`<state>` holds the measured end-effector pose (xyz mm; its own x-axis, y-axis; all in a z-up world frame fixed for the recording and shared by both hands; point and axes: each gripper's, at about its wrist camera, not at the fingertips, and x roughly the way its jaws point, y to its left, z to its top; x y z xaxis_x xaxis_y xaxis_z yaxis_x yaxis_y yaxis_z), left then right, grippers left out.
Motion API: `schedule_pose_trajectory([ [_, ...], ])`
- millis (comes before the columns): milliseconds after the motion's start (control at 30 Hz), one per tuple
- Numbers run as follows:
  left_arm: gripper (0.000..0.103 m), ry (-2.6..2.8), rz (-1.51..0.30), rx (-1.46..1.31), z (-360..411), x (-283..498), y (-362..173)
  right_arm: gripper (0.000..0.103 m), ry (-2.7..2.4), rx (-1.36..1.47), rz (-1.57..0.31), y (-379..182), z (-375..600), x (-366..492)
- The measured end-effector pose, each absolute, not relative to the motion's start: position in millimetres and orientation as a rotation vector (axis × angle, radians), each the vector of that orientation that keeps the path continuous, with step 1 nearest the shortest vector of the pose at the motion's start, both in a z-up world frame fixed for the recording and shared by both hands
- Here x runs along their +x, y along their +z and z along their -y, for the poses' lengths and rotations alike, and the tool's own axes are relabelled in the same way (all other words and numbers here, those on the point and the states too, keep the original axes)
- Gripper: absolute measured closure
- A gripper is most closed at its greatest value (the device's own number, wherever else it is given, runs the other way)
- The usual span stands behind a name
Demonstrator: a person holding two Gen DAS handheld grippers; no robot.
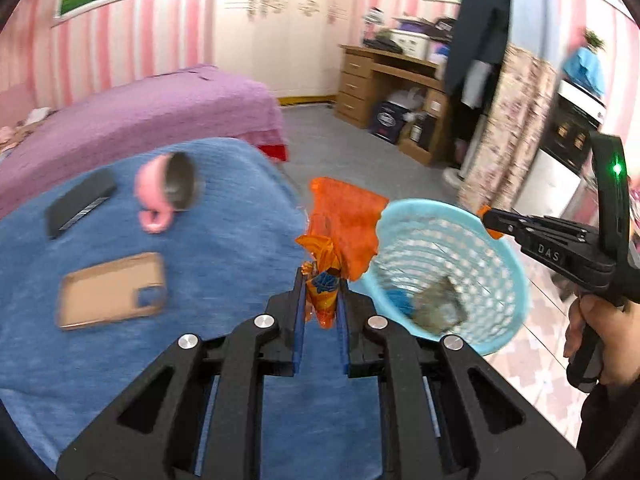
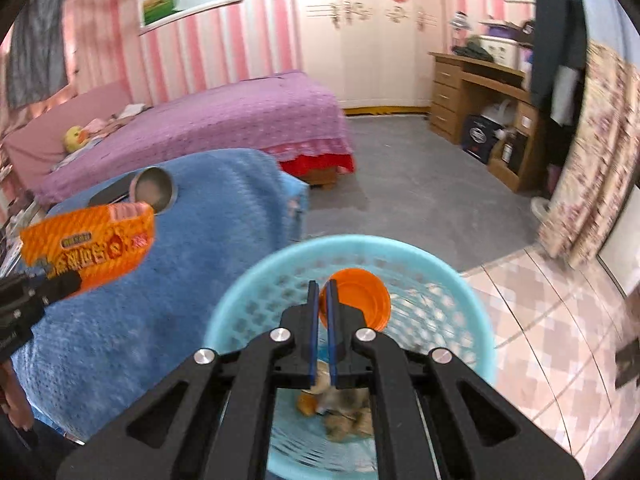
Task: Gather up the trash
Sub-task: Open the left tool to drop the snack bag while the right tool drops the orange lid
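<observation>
Orange wrapper [image 1: 344, 236] is gripped by left gripper [image 1: 320, 280]; orange lid [image 2: 358, 302] by right gripper [image 2: 322, 288], above part-filled basket [image 2: 476, 320]; dropping remains.

One orange wrapper [image 1: 344, 228], one blue basket [image 1: 500, 240], one pink mug [image 1: 168, 188], one phone case [image 1: 112, 290], one orange lid [image 2: 360, 300].

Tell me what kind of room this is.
Most likely a bedroom in a home: a bed with a purple cover, a white wardrobe on the far wall, and a wooden desk with drawers beside it.
</observation>
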<state>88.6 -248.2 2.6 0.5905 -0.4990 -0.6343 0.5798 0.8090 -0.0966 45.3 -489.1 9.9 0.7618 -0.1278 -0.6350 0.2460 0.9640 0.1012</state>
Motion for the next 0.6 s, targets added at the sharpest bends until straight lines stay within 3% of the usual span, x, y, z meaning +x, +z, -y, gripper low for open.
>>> schedule_pose_trajectory([
  [367,0.09,-0.702,-0.708,0.223,349.1,85.6,-16.7,0.099,-0.27,0.244,-0.681,-5.7,543.2,19.3],
  [433,0.073,-0.712,-0.718,0.216,355.7,91.9,-17.5,0.099,-0.276,0.248,-0.68,-8.1,548.2,17.4],
  [467,0.048,-0.704,-0.72,0.209,357.7,95.1,-17.6,0.099,-0.277,0.25,-0.679,-9.0,550.2,17.7],
  [500,0.03,-0.684,-0.714,0.206,358.1,97.7,-16.9,0.099,-0.278,0.251,-0.678,-9.8,552.1,17.1],
  [600,0.022,-0.652,-0.682,0.187,354.4,103.0,-10.3,0.099,-0.276,0.253,-0.674,-11.6,555.2,17.6],
])
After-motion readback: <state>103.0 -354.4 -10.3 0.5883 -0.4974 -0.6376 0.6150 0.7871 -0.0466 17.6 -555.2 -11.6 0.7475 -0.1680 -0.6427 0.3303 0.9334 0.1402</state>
